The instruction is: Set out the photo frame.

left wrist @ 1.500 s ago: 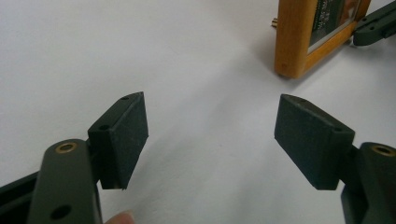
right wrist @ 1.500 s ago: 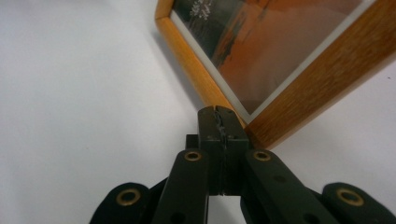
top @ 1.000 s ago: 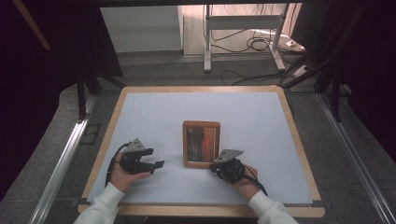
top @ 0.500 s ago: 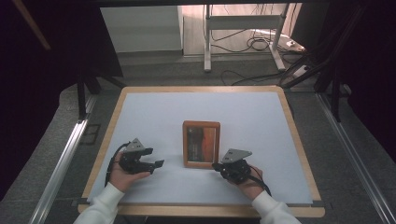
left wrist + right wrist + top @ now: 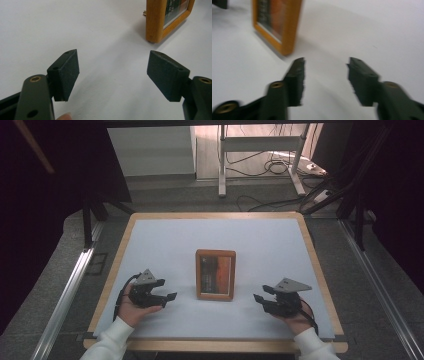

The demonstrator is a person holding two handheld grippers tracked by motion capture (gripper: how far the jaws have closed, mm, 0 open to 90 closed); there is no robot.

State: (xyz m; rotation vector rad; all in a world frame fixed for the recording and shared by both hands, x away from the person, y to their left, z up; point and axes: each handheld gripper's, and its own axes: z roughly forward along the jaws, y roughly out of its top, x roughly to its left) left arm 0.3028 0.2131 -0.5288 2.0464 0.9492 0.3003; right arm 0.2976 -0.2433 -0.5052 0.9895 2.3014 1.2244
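While the picture frame point(image 5: 215, 274) sits mid-counter point(image 5: 165, 240), both your tools rest apart from it
Your left hand-held gripper point(image 5: 169, 296) and right hand-held gripper point(image 5: 258, 298) flank it, jaws spread, holding nothing

A wooden picture frame point(image 5: 215, 274) lies flat near the middle of the white table point(image 5: 210, 235), closer to the person's edge. The left gripper point(image 5: 168, 297) rests on the table to the left of the frame, held in the left hand point(image 5: 132, 306), its jaws pointing toward the frame. The right gripper point(image 5: 258, 299) sits to the right, held in the right hand point(image 5: 296, 317), jaws also facing the frame. Both grippers are apart from the frame, the right one farther off. Cables point(image 5: 272, 167) lie on the floor beyond the table.
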